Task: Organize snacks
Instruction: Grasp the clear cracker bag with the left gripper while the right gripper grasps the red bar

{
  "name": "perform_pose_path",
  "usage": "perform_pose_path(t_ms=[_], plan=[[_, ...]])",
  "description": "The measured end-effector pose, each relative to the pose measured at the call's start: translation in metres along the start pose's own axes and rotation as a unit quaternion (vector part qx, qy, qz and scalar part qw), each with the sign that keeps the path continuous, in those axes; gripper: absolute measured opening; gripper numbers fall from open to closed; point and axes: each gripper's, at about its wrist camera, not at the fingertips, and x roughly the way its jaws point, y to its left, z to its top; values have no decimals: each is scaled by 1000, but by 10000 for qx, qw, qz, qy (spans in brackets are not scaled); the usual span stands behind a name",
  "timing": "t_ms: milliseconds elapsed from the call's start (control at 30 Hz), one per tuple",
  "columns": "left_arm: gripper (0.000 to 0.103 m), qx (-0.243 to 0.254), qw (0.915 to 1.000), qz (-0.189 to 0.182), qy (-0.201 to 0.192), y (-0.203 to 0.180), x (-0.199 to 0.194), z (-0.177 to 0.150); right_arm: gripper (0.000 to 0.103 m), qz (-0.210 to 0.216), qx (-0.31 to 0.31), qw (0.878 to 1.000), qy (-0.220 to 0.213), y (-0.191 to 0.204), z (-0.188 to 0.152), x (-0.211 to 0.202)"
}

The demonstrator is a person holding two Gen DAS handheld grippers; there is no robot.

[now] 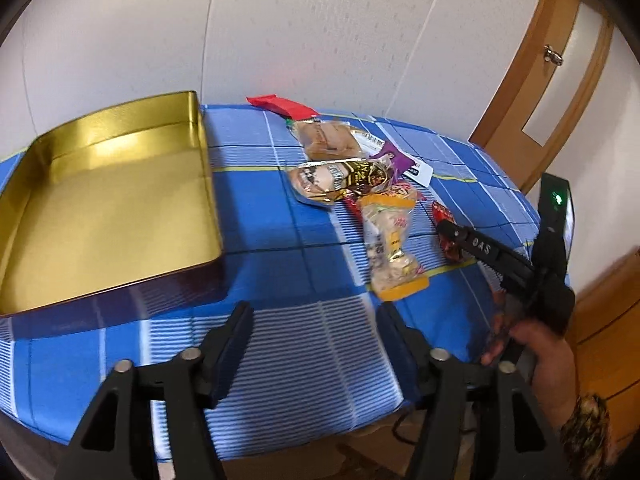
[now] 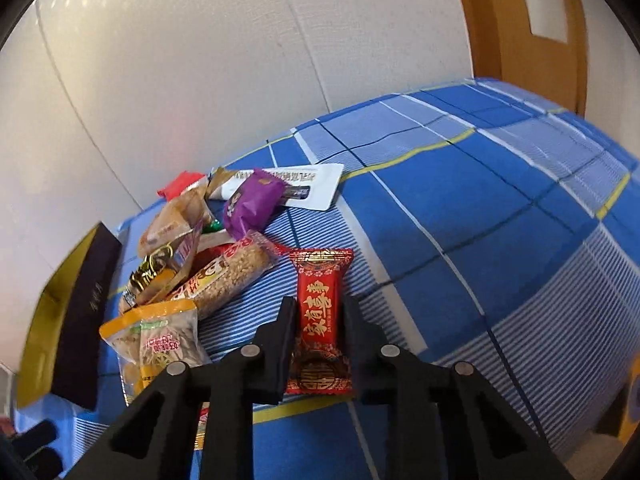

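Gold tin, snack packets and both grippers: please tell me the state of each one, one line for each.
Gold tin: open, no lid on it, nothing inside.
Red candy: lying flat on the blue cloth, sealed, clamped between the fingers of the right gripper.
Left gripper: open, holding nothing, over bare cloth.
Orange packet: sealed, lying on the cloth.
Purple packet: sealed, resting on the pile.
Door: cannot tell if shut.

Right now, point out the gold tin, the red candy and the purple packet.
Gold tin [image 1: 108, 204]: left wrist view, bare floor.
Red candy [image 2: 319, 300]: right wrist view, wrapper middle.
Purple packet [image 2: 252, 202]: right wrist view, wrapper middle.
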Motion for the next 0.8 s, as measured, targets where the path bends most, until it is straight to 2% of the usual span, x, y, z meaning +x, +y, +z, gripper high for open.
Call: perform_pose_path(t_ms=[200, 333, 433, 500, 633, 700, 733, 800], plan=[[71, 15, 9997, -170, 171, -26, 31, 25, 24, -250, 247, 9993, -146, -13, 1, -3], [72, 314, 9993, -21, 180, -48, 51, 34, 24, -436, 330, 9982, -237, -19, 1, -5], [72, 579, 9981, 117, 200, -63, 68, 35, 24, -447, 328, 9981, -253, -20, 2, -5], [72, 649, 9975, 77, 262, -68, 80, 34, 24, -481, 276, 9981, -262, -19, 2, -5], [71, 574, 9972, -6, 474, -67, 99, 34, 24, -484, 267, 9981, -281, -19, 1, -5], [72, 698, 9969, 61, 355, -69, 99, 34, 24, -508, 238, 9980, -290, -18, 1, -5], [71, 740, 9964, 99, 399, -69, 101, 34, 24, -516, 222, 9980, -291, -18, 1, -5], [60, 779, 9964, 13, 330, -68, 99, 32, 24, -537, 189, 9979, -298, -17, 1, -5]])
